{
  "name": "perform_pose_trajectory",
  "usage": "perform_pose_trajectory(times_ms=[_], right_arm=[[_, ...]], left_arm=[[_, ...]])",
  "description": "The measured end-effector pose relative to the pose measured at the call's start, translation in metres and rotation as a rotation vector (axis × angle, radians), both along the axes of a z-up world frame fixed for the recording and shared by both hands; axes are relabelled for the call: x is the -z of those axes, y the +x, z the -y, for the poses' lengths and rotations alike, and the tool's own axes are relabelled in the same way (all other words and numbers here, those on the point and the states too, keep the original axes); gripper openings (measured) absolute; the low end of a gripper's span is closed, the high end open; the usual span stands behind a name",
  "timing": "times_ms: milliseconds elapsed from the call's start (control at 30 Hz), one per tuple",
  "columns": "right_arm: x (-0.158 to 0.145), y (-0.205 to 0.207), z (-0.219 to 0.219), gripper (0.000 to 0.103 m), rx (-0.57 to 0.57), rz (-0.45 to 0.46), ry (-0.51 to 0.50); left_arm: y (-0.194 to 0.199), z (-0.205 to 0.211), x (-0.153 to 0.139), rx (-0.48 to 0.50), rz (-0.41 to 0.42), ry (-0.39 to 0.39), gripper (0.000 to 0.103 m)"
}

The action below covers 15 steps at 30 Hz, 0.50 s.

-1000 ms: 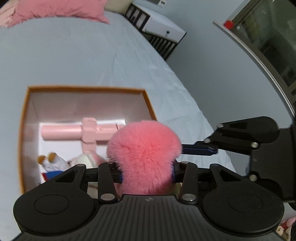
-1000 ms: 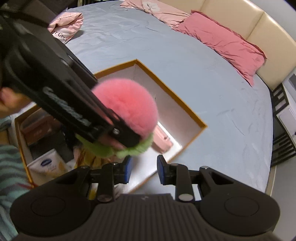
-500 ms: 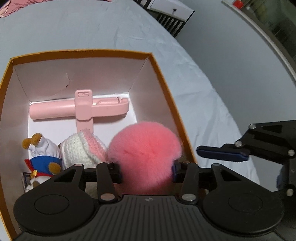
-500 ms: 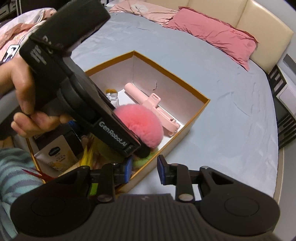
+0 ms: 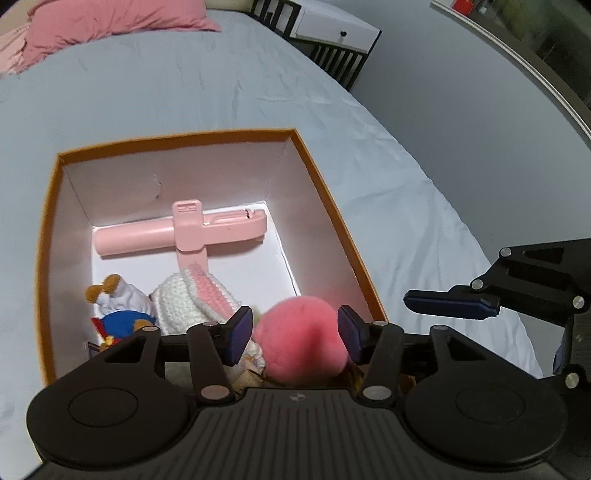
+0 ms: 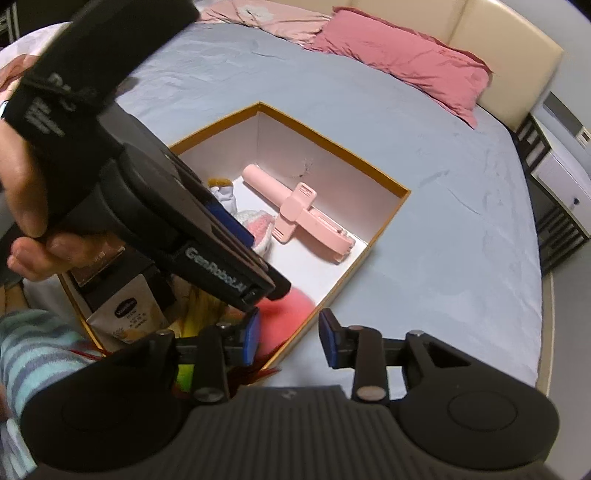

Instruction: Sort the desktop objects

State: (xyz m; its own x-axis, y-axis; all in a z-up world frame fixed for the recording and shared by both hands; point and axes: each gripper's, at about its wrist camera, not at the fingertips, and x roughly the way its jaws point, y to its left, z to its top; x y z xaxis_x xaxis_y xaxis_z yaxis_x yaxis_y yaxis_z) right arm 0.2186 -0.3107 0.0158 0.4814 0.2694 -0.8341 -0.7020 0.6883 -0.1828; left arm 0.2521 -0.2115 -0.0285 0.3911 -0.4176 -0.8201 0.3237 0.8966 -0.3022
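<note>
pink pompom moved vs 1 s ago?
Yes. The pink pompom went down from above the orange-rimmed box into it, by the near wall; left tool now open.

pompom (image 5: pixel 301 332): fluffy fur | box (image 5: pixel 325 192): matt card | doll (image 5: pixel 192 299): knitted yarn

place: home bedroom | cues: bed (image 6: pixel 424 206), pink pillow (image 6: pixel 402 61), nightstand (image 5: pixel 338 31)

A wide bed (image 6: pixel 424 192) with a smooth pale blue-grey sheet fills most of both views. At its head stands a padded cream headboard (image 6: pixel 498 48), with a pink pillow (image 6: pixel 402 62) lying against it. Beside the bed's head corner sits a white nightstand (image 5: pixel 338 31) on a dark slatted frame. Past the bed's edge lies a plain grey floor (image 5: pixel 461 110).
</note>
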Motion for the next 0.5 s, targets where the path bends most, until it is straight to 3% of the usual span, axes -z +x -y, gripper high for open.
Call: perform_pose_trajectory(times_ms=[267, 500], right_arm=[[-0.010, -0.021, -0.001, 0.040, 0.078, 0.004, 0.051], [-0.019, -0.046, -0.007, 0.045, 0.189, 0.040, 0.186]], left_arm=[[-0.030, -0.019, -0.034, -0.037, 0.093, 0.003, 0.059], [-0.069, -0.041, -0.060, -0.075, 0.205, 0.025, 0.059]])
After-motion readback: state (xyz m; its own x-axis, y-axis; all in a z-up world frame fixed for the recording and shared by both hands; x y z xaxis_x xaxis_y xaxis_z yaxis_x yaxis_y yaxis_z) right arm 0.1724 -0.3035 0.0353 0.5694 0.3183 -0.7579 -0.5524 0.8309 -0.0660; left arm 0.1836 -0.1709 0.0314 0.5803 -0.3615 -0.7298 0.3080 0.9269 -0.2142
